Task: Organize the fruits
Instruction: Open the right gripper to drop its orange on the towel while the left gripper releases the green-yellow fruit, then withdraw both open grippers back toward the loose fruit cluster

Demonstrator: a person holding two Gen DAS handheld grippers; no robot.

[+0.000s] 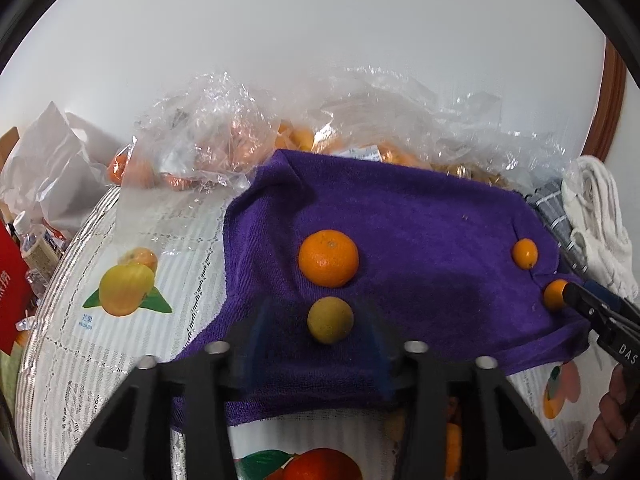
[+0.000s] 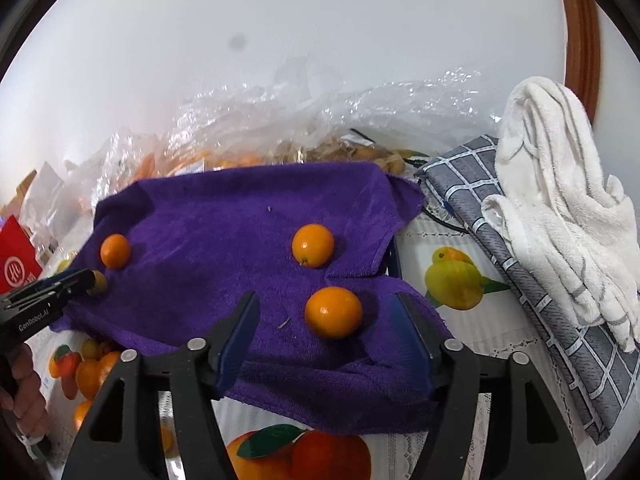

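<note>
A purple towel [image 1: 420,248] lies spread on the bench [image 1: 132,236], which wears a white lace cover printed with fruit, and four fruits sit on the towel.

The left tool [image 1: 316,344] stands released, its blue pads blurred to either side of a yellow-green fruit [image 1: 330,319] near the towel's front edge; the pads do not press on it. This fruit is round, so no long axis can be told. Just behind it, nearly touching, sits a larger orange [image 1: 328,258], with its stem dimple turned upward.

The right tool [image 2: 326,334] also stands released, jaws wide apart around a small orange [image 2: 333,312] by the towel's front right part, with clear gaps on both sides. Behind that fruit, a little apart, lies another small orange [image 2: 313,245], slightly oval, its stem end pointing down toward the towel's front.

Behind the towel are crumpled clear plastic bags [image 1: 224,136] holding more orange fruit. To the towel's right lie a grey checked cloth [image 2: 520,272] and a white towel [image 2: 560,200] on top of it. A person's fingers [image 1: 608,416] grip the right tool's handle.
</note>
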